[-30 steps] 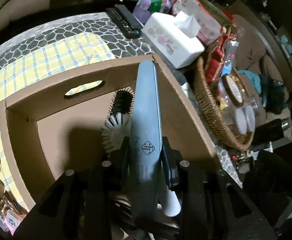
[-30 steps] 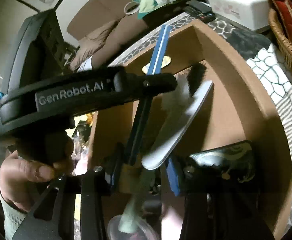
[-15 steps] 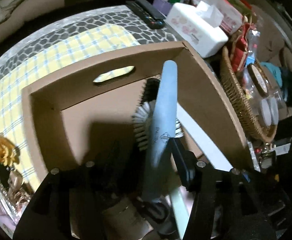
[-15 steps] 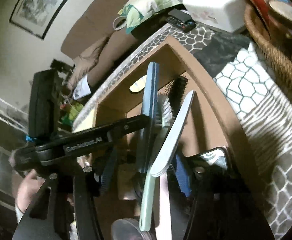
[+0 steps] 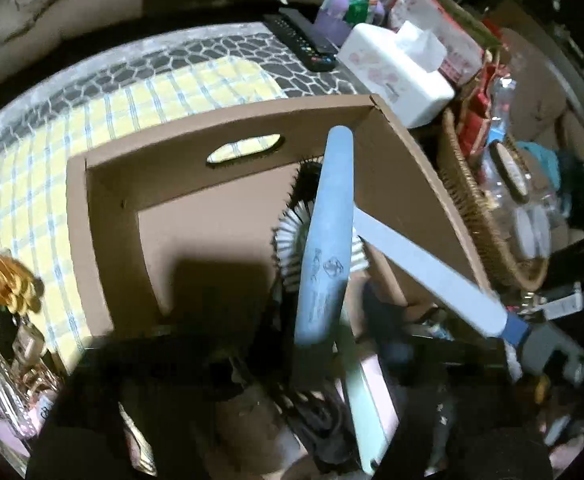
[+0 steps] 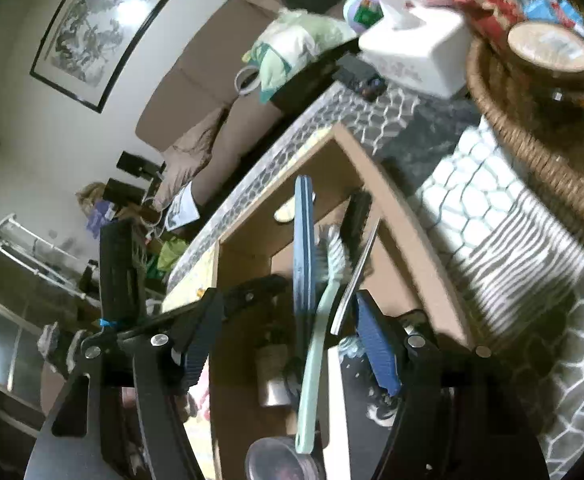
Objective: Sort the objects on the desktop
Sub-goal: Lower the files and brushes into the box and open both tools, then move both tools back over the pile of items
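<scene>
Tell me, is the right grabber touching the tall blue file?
Apart. In the right wrist view the right gripper is open, and the blue file stands between its fingers, clear of both.

the blue nail file (image 5: 326,236) standing in the cardboard box (image 5: 228,148) carries dark print and a diamond-shaped logo toward its 6 o'clock end, too blurred to read. the white tissue box (image 5: 392,68) at 1 o'clock bears pink marks, not legible. no other writing can be made out.
</scene>
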A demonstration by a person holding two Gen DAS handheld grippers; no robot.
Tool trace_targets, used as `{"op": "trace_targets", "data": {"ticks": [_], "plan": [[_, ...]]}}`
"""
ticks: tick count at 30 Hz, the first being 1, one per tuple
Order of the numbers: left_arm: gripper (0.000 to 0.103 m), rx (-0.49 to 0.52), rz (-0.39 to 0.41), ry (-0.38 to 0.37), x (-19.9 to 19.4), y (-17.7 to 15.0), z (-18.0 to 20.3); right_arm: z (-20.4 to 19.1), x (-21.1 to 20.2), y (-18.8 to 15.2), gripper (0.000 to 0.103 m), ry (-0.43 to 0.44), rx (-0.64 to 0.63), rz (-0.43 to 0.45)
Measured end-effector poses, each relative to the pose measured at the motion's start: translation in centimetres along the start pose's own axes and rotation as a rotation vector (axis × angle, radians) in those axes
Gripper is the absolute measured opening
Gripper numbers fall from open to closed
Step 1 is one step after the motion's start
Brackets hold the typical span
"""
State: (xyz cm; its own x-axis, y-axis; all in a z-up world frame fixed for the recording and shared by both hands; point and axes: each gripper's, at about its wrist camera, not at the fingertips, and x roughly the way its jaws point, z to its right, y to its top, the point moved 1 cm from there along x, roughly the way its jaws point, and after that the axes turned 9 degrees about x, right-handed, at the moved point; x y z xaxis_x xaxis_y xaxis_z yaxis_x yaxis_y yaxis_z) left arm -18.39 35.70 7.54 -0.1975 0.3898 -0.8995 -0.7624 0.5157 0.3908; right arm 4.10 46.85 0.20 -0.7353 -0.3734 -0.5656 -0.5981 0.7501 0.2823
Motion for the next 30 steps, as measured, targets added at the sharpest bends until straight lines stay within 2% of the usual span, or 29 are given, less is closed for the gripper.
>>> {"op": "trace_targets", "data": {"ticks": [2,4,5,6,7,8,9,11,13,15,16,17,19,22,25,28,30], "plan": [[0.07,0.023,-0.028,0.037,1.1,0.2,0.7,-0.1,1.0,-0.1,0.069,-0.027,-0.01,-0.041],[0.064,0.07,-0.043,0.107,1.9,0.4,1.3,-0.7,1.5,-0.7,0.072,-0.074,-0.065,-0.081],[0.054,0.092,-0.053,0.116,2.3,0.4,1.6,-0.7,1.5,-0.9,0.074,-0.066,-0.065,-0.097],[0.034,0.085,-0.07,0.091,2.7,0.4,1.5,-0.7,1.6,-1.0,0.076,-0.044,-0.054,-0.117],[0.028,0.067,-0.074,0.068,2.9,0.3,1.3,-0.6,1.6,-1.0,0.076,-0.023,-0.045,-0.125],[0.028,0.046,-0.066,0.062,2.6,0.3,1.1,-0.7,1.3,-0.9,0.076,-0.019,-0.048,-0.115],[0.024,0.037,-0.057,0.082,2.3,0.3,0.9,-0.9,1.0,-0.9,0.076,-0.03,-0.06,-0.098],[0.024,0.021,-0.038,0.115,1.4,0.3,0.4,-1.4,0.0,-0.7,0.078,-0.062,-0.089,-0.051],[0.025,-0.007,-0.027,0.117,0.7,0.2,-0.3,-1.8,-0.9,-0.6,0.079,-0.042,-0.104,-0.017],[0.032,-0.032,-0.014,0.094,-0.1,-0.1,-0.8,-2.1,-1.4,-0.6,0.079,-0.015,-0.104,0.0],[0.043,-0.047,-0.004,0.08,-0.9,-0.5,-0.9,-2.4,-1.5,-0.7,0.08,0.002,-0.102,0.004],[0.05,-0.056,0.008,0.065,-1.5,-0.6,-1.1,-2.7,-1.5,-0.7,0.08,0.012,-0.099,0.006],[0.073,-0.071,0.042,0.032,-3.1,-1.2,-1.3,-3.3,-1.7,-0.8,0.082,0.033,-0.095,0.012],[0.092,-0.087,0.091,0.003,-6.2,-2.9,-1.7,-4.6,-1.6,-1.3,0.091,0.066,-0.106,0.006],[0.102,-0.119,0.141,-0.013,-9.5,-5.6,-2.8,-6.3,-1.2,-2.2,0.098,0.084,-0.131,0.0],[0.103,-0.159,0.181,-0.006,-12.6,-9.0,-4.7,-8.1,-0.3,-3.3,0.101,0.1,-0.157,-0.016],[0.103,-0.183,0.201,0.034,-14.5,-11.8,-6.3,-9.4,0.4,-4.2,0.101,0.101,-0.183,-0.031]]}}
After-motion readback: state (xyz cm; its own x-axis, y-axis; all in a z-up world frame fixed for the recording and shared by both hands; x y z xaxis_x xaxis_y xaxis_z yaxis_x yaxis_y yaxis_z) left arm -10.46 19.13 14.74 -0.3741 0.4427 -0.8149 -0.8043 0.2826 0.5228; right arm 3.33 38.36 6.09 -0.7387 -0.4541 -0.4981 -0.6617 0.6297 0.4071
